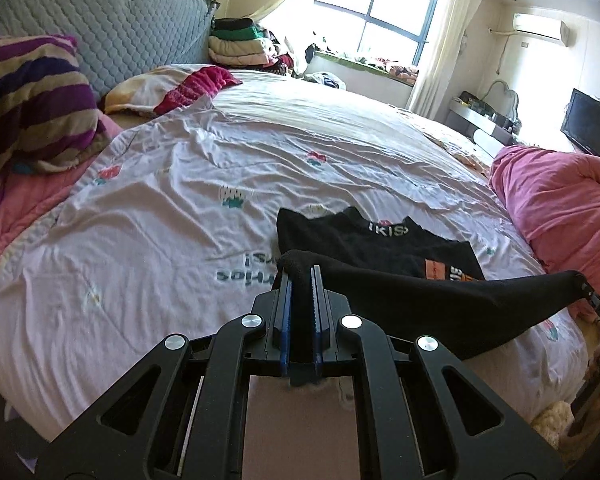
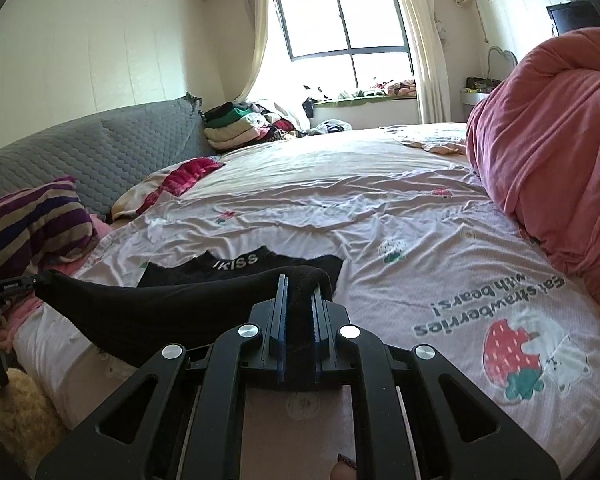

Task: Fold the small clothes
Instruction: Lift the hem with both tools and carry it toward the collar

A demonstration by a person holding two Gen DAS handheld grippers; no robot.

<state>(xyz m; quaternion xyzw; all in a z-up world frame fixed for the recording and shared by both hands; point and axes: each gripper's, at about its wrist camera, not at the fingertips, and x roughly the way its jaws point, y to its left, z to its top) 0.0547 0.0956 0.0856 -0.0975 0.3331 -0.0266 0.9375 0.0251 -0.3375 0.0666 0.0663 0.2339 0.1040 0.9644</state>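
While a single black garment [image 1: 440,304] hangs stretched above the near edge of the bed [image 1: 180,240], each of its two ends is pinched by one pair of tongs: the left tongs [image 1: 301,270] are clamped on one bunched end, and the right tongs [image 2: 300,280] are clamped on the other, the cloth sagging in a dark band between them. Going left to right in the left wrist view, one striped purple and tan pillow [image 1: 32,100] lies against the grey quilted headboard [image 1: 112,28], then one red cloth [image 1: 196,88] on a pale pillow, then one stack of folded clothes [image 1: 240,46] beside the window [image 1: 384,12]. On the lilac sheet, just beyond the held piece, lies a second black garment [image 1: 364,240], flat, with white lettering at its waistband; that makes two black pieces in all. Further right, one pink quilt [image 1: 560,208] is heaped at the bed's side, and one dark screen [image 1: 588,120] stands by the wall.
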